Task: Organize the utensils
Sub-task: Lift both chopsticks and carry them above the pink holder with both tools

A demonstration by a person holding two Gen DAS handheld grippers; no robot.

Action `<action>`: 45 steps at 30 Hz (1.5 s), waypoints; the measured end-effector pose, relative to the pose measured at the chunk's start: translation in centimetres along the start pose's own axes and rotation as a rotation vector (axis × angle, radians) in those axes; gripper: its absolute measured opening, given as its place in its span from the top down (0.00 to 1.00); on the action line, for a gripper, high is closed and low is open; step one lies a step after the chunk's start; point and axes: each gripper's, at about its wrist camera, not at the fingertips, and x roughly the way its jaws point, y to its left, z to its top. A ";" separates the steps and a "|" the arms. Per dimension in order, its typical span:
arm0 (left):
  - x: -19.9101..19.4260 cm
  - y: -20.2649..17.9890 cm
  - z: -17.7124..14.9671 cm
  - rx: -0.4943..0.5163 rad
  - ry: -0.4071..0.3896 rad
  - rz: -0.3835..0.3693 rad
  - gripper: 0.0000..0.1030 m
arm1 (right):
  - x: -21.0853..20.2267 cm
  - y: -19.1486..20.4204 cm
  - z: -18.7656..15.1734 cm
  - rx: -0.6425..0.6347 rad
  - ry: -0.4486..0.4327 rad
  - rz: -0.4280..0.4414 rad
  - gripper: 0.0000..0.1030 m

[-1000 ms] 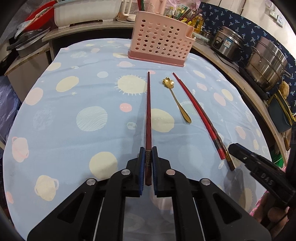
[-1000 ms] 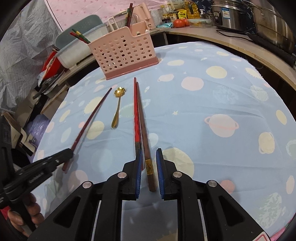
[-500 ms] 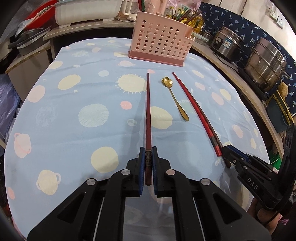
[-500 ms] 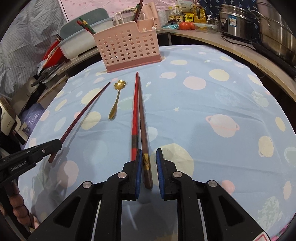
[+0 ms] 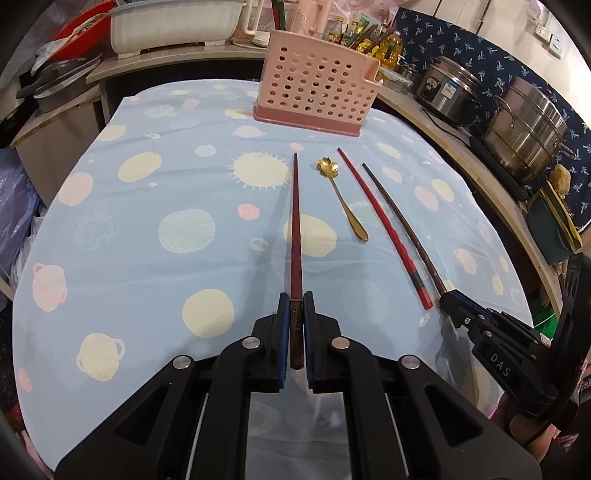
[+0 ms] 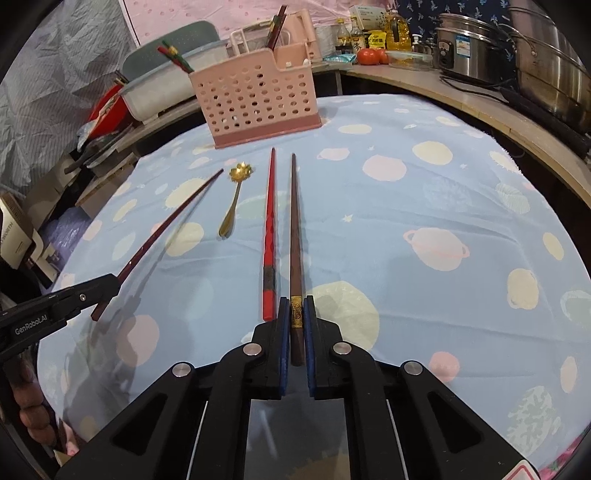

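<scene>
My left gripper [image 5: 293,317] is shut on the thick end of a dark red chopstick [image 5: 295,221], which points toward the pink perforated utensil holder [image 5: 317,96]. My right gripper [image 6: 295,314] has its jaws closing tight on the gold-banded end of a brown chopstick [image 6: 294,221]. Just left of it on the cloth lies a bright red chopstick [image 6: 269,229]. A gold flower-bowl spoon [image 6: 232,206] rests between the two held chopsticks. In the right wrist view the left gripper [image 6: 107,286] holds its chopstick's end raised, with a shadow beneath.
The table wears a blue cloth with planet prints [image 5: 147,240]. Steel pots [image 5: 524,125] stand on the counter to the right, and a white tub [image 5: 173,26] sits behind the table. More chopsticks stand in a container behind the holder.
The right gripper's pads have closed on the brown chopstick, which now lies apart from the bright red one. The left gripper and its chopstick have stayed put.
</scene>
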 end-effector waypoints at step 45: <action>-11.9 -5.4 21.8 0.118 -0.479 -0.042 0.93 | -11.6 1.9 22.8 0.069 -0.459 0.203 0.93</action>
